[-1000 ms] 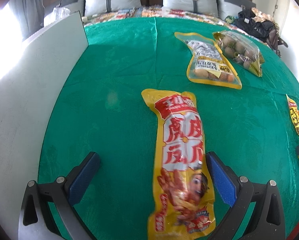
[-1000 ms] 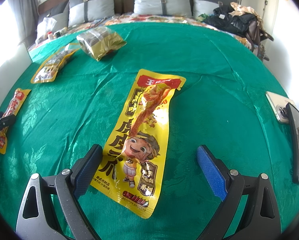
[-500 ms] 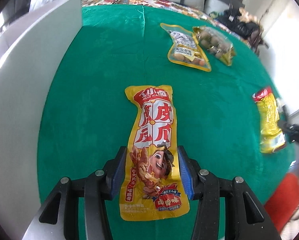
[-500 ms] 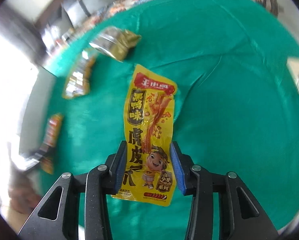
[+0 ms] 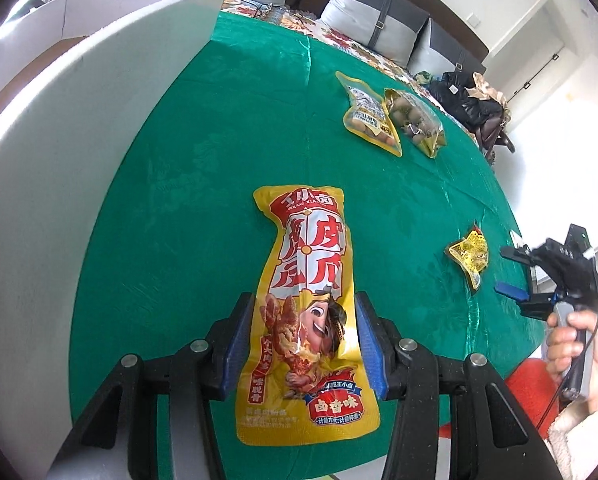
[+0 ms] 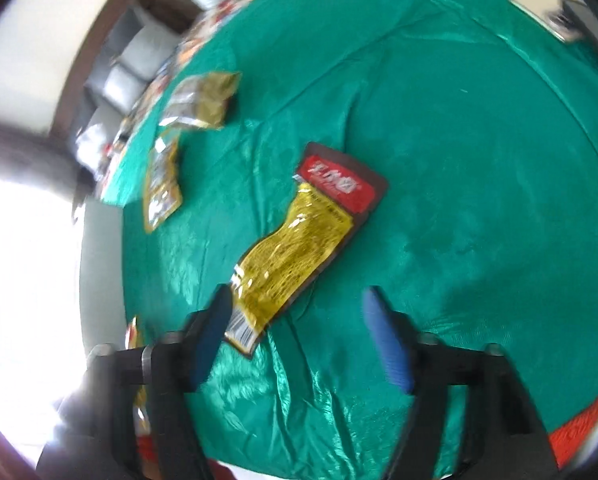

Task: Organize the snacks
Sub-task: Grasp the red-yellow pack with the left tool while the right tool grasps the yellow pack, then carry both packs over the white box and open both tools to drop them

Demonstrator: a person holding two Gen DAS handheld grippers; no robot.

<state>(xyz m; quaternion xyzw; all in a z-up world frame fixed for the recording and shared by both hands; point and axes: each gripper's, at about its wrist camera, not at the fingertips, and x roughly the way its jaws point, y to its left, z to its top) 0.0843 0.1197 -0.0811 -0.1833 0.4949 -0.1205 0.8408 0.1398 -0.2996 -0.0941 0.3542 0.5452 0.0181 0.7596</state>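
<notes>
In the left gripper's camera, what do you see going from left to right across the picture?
White board → long yellow chicken-feet snack pack clamped in the left gripper → yellow egg snack pouch → clear pouch of brown round snacks → small crumpled yellow packet → right gripper in the person's hand.

Counted across both views: 2 long yellow-and-red cartoon-print snack pouches (image 5: 309,320) (image 6: 299,240). 1 flat yellow pouch w/ round brown snacks (image 5: 369,114), far right. 1 clear gold-edged bag of round nuts (image 5: 415,120) beside it. 1 white board (image 5: 71,152), left. 1 green cloth (image 5: 203,184). 4 grey pillows (image 5: 375,24), far, approx.
</notes>
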